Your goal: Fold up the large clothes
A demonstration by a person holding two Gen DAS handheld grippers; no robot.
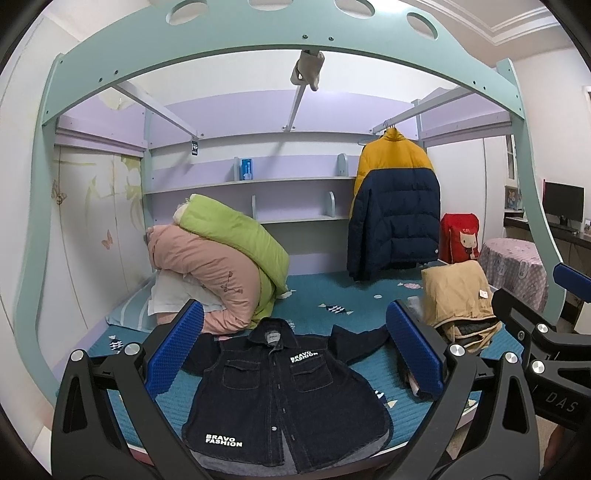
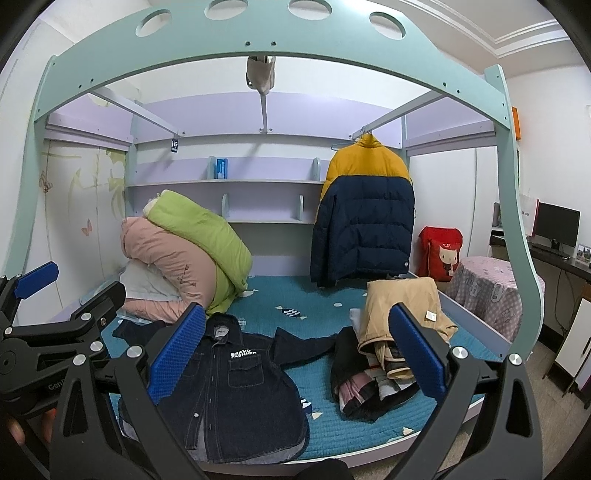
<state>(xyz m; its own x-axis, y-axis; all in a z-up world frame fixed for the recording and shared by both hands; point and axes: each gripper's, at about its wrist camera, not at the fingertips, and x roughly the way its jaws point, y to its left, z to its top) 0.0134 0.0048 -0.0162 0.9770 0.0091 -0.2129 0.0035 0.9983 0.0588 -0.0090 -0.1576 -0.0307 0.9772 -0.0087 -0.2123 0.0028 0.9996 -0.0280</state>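
while both grippers gape, dark denim jacket (image 1: 284, 391) lies flat.

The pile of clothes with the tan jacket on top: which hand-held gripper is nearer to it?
Right. The right hand-held gripper looks almost straight at the pile of clothes; the left hand-held gripper faces the denim jacket, with the pile off to its right.

denim jacket (image 1: 284, 391) hem cut off, shelf box (image 1: 246, 169) label perhaps unreadable

A child's bedroom at home.
A bed (image 1: 325, 306) stood beneath a loft frame (image 1: 258, 33), with rolled quilts (image 1: 221, 254) and a hanging puffer jacket (image 1: 395, 206).
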